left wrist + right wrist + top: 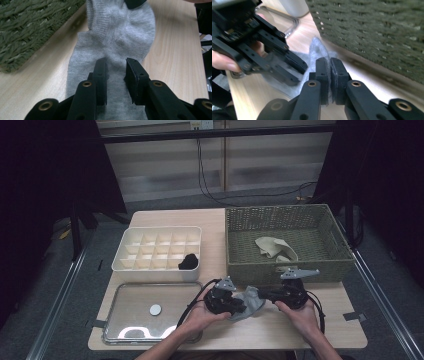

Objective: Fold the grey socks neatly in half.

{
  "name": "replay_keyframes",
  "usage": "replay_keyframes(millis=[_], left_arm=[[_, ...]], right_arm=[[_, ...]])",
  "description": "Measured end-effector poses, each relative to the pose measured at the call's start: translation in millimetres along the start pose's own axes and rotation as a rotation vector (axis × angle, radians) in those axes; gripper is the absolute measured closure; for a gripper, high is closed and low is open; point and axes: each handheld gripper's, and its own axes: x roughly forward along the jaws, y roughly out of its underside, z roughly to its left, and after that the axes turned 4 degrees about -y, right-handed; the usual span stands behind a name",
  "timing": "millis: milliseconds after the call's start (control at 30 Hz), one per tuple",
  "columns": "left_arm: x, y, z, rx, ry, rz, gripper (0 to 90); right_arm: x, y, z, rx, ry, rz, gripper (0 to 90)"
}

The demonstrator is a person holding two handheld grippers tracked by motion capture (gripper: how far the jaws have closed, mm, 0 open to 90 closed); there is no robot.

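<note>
**Grey sock pinched at the basket's front wall, two claws on it**

So the grey sock [248, 301] lies flat on the wooden table [330, 327], stretched between the two claws, right in front of the green woven basket [287, 270]. The right gripper [330, 62] has its jaws pressed together with a fold of sock fabric caught between the pads, so that end is properly held. The left gripper [115, 65] sits over the other end with its jaws a modest way apart; the sock runs under and between them, but there's a clear gap on either side and the pads aren't squeezing it.

Room-wise: the basket wall is just beyond both claws, very close to the right one. On the outer side of the left claw is a clear lid [150, 312] lying flat with a small round disc [155, 309] on it, its metal-looking rim near the person's left hand [200, 317]. Farther past that claw sits the white divider box [160, 270], with a dark bundle [188, 262] in its near corner cell. A beige cloth [275, 247] lies inside the basket. The table's near edge runs close under both wrists; outward of the right claw there's bare wood.

No brand, label or writing I can read anywhere.
</note>
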Motion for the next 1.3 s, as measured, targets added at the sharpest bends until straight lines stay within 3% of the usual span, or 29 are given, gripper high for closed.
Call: replay_keyframes(millis=[167, 333, 400, 500, 633, 1000, 1100, 1300], left_arm=[[3.6, -2.0, -0.5, 0.005, -0.006, -0.012, 70.7], [5.3, -7.8, -2.7, 0.022, -0.020, 0.015, 69.6], [2.2, -8.0, -1.1, 0.018, -0.001, 0.005, 71.5], [-12.4, -7.8, -3.1, 0.009, -0.007, -0.020, 71.2], [-29.5, -6.1, -3.6, 0.030, -0.025, -0.026, 71.0], [-57.7, 9.9, -6.7, 0.049, -0.036, -0.024, 68.6], [-59.1, 13.0, -5.9, 0.037, -0.034, -0.025, 67.2], [-46.2, 19.1, -2.3, 0.028, -0.037, -0.004, 68.0]], right_arm=[[0.5, -4.3, 5.2, -0.011, -0.016, -0.016, 85.9], [0.9, -6.6, 10.2, -0.020, -0.027, -0.029, 86.0], [-0.2, -6.4, 10.6, -0.025, -0.020, -0.032, 85.9], [-3.4, -4.6, 7.9, -0.017, -0.013, -0.039, 86.0], [-8.2, -3.5, 4.9, -0.016, -0.002, -0.045, 86.0], [-23.1, -4.4, 1.7, -0.021, 0.040, -0.051, 86.0], [-22.3, -4.8, 1.7, -0.024, 0.047, -0.044, 86.0], [-12.5, -3.8, 4.8, -0.025, 0.032, -0.032, 85.9]])
